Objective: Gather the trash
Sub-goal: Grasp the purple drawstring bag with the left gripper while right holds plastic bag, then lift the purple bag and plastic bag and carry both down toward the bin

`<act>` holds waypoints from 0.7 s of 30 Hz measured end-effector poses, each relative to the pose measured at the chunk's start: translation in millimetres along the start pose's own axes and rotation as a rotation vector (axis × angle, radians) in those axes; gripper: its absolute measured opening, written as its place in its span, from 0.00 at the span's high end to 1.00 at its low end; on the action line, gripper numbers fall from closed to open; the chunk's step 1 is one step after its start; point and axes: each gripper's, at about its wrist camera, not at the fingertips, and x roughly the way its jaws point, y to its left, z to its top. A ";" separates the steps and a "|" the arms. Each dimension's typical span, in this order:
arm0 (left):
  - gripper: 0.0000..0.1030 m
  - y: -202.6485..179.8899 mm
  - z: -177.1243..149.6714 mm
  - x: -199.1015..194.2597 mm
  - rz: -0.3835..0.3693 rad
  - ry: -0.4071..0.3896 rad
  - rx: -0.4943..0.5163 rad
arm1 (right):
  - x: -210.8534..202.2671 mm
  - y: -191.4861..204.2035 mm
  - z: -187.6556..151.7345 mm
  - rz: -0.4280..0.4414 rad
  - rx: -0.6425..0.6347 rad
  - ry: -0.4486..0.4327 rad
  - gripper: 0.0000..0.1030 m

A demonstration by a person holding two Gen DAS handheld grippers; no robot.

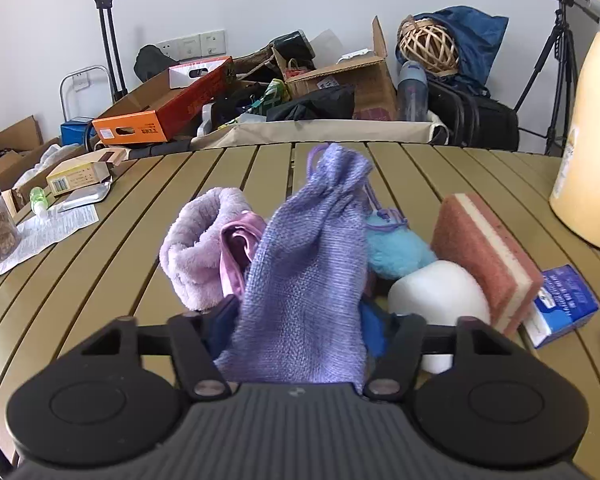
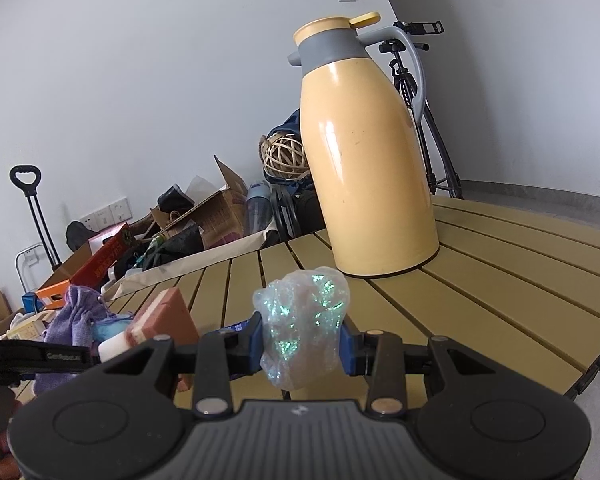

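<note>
My left gripper [image 1: 296,320] is shut on a purple knitted drawstring pouch [image 1: 312,256], which stands up between its blue pads above the slatted table [image 1: 140,208]. The pouch also shows in the right wrist view [image 2: 70,320] at the far left. My right gripper [image 2: 302,344] is shut on a crumpled iridescent plastic wrapper [image 2: 304,324] and holds it above the table [image 2: 480,280].
Behind the pouch lie a lilac fluffy cloth [image 1: 198,244], a blue fluffy ball [image 1: 396,248], a white foam block [image 1: 436,288], a pink sponge [image 1: 488,256] and a blue carton [image 1: 564,304]. A yellow thermos [image 2: 368,160] stands at the right. Boxes, a jar and paper sit far left [image 1: 80,176].
</note>
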 end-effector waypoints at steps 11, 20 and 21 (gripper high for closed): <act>0.77 12.3 -2.0 -25.0 -0.068 -0.009 -0.008 | -2.9 -3.5 1.1 0.018 0.017 -0.003 0.65; 0.88 14.4 -8.4 -49.7 -0.089 -0.052 0.001 | -3.3 -2.3 1.2 0.027 0.021 0.000 0.65; 0.89 14.2 -9.0 -52.5 -0.097 -0.055 -0.001 | -3.4 -2.1 1.2 0.028 0.020 0.000 0.65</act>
